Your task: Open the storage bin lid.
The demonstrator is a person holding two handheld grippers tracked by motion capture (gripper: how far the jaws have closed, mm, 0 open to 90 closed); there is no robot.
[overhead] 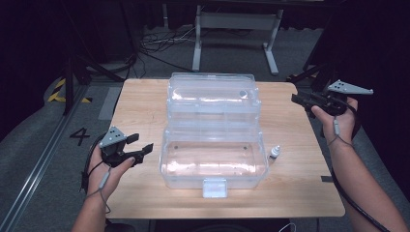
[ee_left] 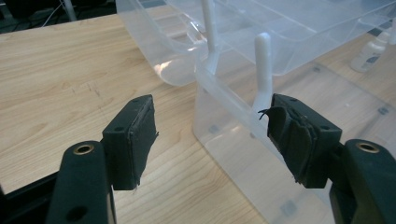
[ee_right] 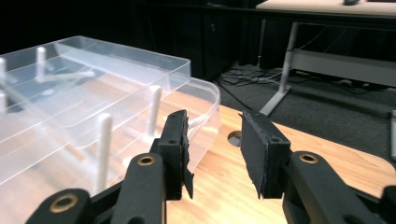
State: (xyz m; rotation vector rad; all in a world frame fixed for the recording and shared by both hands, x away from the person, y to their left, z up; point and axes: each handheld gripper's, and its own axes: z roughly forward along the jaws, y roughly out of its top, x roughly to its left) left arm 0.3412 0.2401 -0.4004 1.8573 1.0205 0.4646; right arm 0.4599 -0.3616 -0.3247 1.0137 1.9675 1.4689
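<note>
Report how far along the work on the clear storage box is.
Done: the clear plastic tiered box stands fully opened on the wooden table, trays stepped back, front latch released. In hand: nothing; the left gripper is open beside the box's left end, and the right gripper is open near the table's far right corner. Left: probably loading the small white bottle, which lies outside the bottom bin.

left claw [overhead: 140,148]: black, grey three-cornered plate, brass screws | right claw [overhead: 302,100]: black, frayed pads, cable
</note>
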